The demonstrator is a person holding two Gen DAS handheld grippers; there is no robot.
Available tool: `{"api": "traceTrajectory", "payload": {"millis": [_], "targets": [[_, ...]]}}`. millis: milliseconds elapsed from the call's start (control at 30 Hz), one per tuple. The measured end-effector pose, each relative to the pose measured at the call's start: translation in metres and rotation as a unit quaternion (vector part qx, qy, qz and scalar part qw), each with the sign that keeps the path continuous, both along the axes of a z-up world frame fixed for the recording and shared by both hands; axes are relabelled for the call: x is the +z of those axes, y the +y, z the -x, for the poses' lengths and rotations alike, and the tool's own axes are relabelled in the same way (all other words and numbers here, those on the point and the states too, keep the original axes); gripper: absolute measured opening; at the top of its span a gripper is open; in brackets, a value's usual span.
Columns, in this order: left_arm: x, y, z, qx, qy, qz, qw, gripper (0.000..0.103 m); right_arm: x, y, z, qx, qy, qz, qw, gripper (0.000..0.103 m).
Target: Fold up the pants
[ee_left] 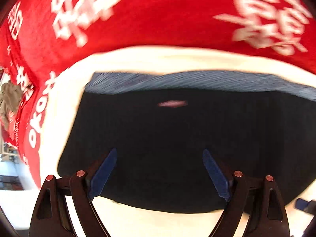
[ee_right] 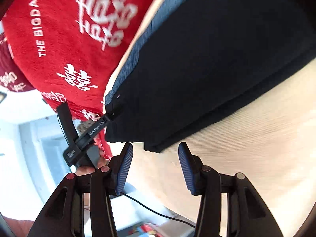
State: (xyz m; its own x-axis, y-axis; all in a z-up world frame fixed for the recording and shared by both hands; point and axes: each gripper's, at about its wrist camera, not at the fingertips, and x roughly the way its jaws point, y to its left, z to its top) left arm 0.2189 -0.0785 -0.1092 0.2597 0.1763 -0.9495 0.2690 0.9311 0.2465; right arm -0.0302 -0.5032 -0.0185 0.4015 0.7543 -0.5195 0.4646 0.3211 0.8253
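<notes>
The dark navy pants (ee_left: 167, 138) lie folded flat on a cream sheet (ee_left: 158, 221), with a blue-grey band (ee_left: 187, 81) along their far edge. My left gripper (ee_left: 159, 152) hangs open and wide over the near part of the pants, its blue pads (ee_left: 102, 173) apart with nothing pinched. In the right wrist view the pants (ee_right: 207, 63) run up to the right. My right gripper (ee_right: 155, 146) is open, and a near corner of the pants (ee_right: 152, 147) lies just off its fingertips, not pressed. The left gripper (ee_right: 92, 132), held by a hand (ee_right: 86, 169), reaches the pants' left corner.
A red blanket with white characters (ee_left: 158, 19) covers the surface beyond the pants and drapes over the left edge (ee_right: 59, 39). A black cable (ee_right: 158, 213) trails below the sheet's edge. A crumpled brownish cloth (ee_left: 9, 102) lies at the far left. Pale floor and furniture show past the edge.
</notes>
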Motion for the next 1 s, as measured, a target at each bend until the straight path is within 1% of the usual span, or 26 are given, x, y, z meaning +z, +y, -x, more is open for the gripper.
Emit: {"api": "traceTrajectory", "payload": {"millis": [33, 67, 100, 133, 167, 233, 267, 300, 367, 400, 433, 467, 500, 533, 567, 600, 633, 667, 733, 767, 800, 833, 867, 900, 967, 1000], "targets": [[-0.007, 0.014, -0.003, 0.004, 0.008, 0.002, 1.0000, 0.090, -0.007, 0.009, -0.002, -0.007, 0.001, -0.010, 1.000, 0.052], [-0.009, 0.029, -0.005, 0.005, 0.015, 0.027, 0.9995, 0.096, -0.007, 0.003, 0.006, -0.013, 0.000, -0.015, 1.000, 0.052], [-0.010, 0.043, -0.007, 0.006, 0.010, 0.057, 0.9983, 0.101, -0.011, 0.006, 0.006, -0.020, -0.004, -0.023, 1.000, 0.052], [-0.013, 0.048, -0.009, 0.003, 0.012, 0.076, 0.9971, 0.101, -0.011, 0.006, 0.006, -0.024, -0.009, -0.027, 0.999, 0.052], [-0.013, 0.049, -0.011, 0.000, 0.011, 0.086, 0.9963, 0.102, -0.011, 0.013, -0.011, -0.024, -0.015, -0.030, 0.999, 0.052], [-0.014, 0.048, -0.010, -0.011, 0.005, 0.086, 0.9962, 0.102, -0.006, 0.010, -0.008, -0.019, -0.026, -0.027, 0.999, 0.053], [-0.016, 0.050, -0.010, -0.013, 0.003, 0.088, 0.9960, 0.102, -0.003, 0.009, -0.013, -0.016, -0.023, -0.020, 0.999, 0.053], [-0.016, 0.052, -0.010, -0.016, 0.001, 0.094, 0.9955, 0.102, -0.006, 0.008, -0.014, -0.016, -0.011, -0.016, 1.000, 0.053], [-0.016, 0.054, -0.010, -0.022, 0.000, 0.097, 0.9950, 0.102, -0.014, 0.012, -0.024, -0.032, 0.013, -0.032, 0.999, 0.051], [-0.018, 0.057, -0.013, -0.025, 0.001, 0.096, 0.9950, 0.102, -0.020, 0.008, -0.025, -0.050, 0.023, -0.046, 0.997, 0.047], [-0.017, 0.057, -0.013, -0.029, 0.004, 0.095, 0.9950, 0.102, -0.020, 0.006, -0.027, -0.051, 0.035, -0.038, 0.997, 0.023], [-0.016, 0.058, -0.013, -0.034, 0.007, 0.094, 0.9950, 0.102, -0.016, 0.004, -0.030, -0.041, 0.045, -0.007, 0.998, 0.008], [-0.008, 0.049, -0.007, -0.043, 0.010, 0.090, 0.9949, 0.102, -0.007, 0.004, -0.033, -0.026, 0.035, 0.012, 0.999, 0.008], [-0.007, 0.049, -0.005, -0.052, 0.011, 0.087, 0.9948, 0.102, 0.010, 0.006, -0.034, -0.014, 0.006, 0.035, 0.999, 0.008], [-0.003, 0.045, 0.001, -0.059, 0.011, 0.088, 0.9943, 0.102, 0.025, 0.009, -0.034, 0.002, -0.013, 0.062, 0.998, 0.008], [-0.002, 0.044, 0.002, -0.065, 0.012, 0.093, 0.9935, 0.102, 0.037, 0.011, -0.031, 0.013, -0.026, 0.086, 0.996, 0.008], [-0.001, 0.042, -0.008, -0.069, 0.011, 0.096, 0.9929, 0.102, 0.042, 0.014, -0.027, 0.019, -0.029, 0.101, 0.994, 0.008], [-0.002, 0.041, -0.007, -0.075, 0.008, 0.095, 0.9926, 0.102, 0.041, 0.017, -0.024, 0.024, -0.022, 0.110, 0.993, 0.008], [-0.009, 0.051, -0.013, -0.084, -0.001, 0.086, 0.9927, 0.102, 0.026, 0.023, -0.018, 0.037, -0.003, 0.125, 0.991, 0.008], [-0.008, 0.051, -0.011, -0.085, -0.004, 0.084, 0.9928, 0.102, 0.017, 0.024, -0.016, 0.036, 0.007, 0.122, 0.992, 0.008], [-0.008, 0.051, -0.011, -0.085, -0.004, 0.082, 0.9930, 0.102, 0.010, 0.023, -0.014, 0.028, 0.013, 0.108, 0.994, 0.008], [-0.005, 0.045, -0.015, -0.084, -0.001, 0.079, 0.9933, 0.102, 0.007, 0.018, -0.009, 0.012, 0.019, 0.088, 0.996, 0.008], [-0.003, 0.043, -0.014, -0.083, 0.001, 0.071, 0.9941, 0.102, 0.008, 0.016, -0.007, 0.009, 0.023, 0.086, 0.996, 0.008], [-0.003, 0.037, -0.022, -0.081, 0.003, 0.063, 0.9947, 0.102, 0.012, 0.013, -0.003, 0.014, 0.027, 0.091, 0.995, 0.013], [0.006, 0.037, -0.016, -0.068, 0.006, 0.051, 0.9964, 0.102, 0.026, 0.003, 0.007, 0.035, 0.041, 0.131, 0.990, 0.024], [0.016, 0.031, -0.009, -0.065, 0.006, 0.060, 0.9961, 0.102, 0.036, -0.003, 0.011, 0.042, 0.040, 0.154, 0.986, 0.027]]}}
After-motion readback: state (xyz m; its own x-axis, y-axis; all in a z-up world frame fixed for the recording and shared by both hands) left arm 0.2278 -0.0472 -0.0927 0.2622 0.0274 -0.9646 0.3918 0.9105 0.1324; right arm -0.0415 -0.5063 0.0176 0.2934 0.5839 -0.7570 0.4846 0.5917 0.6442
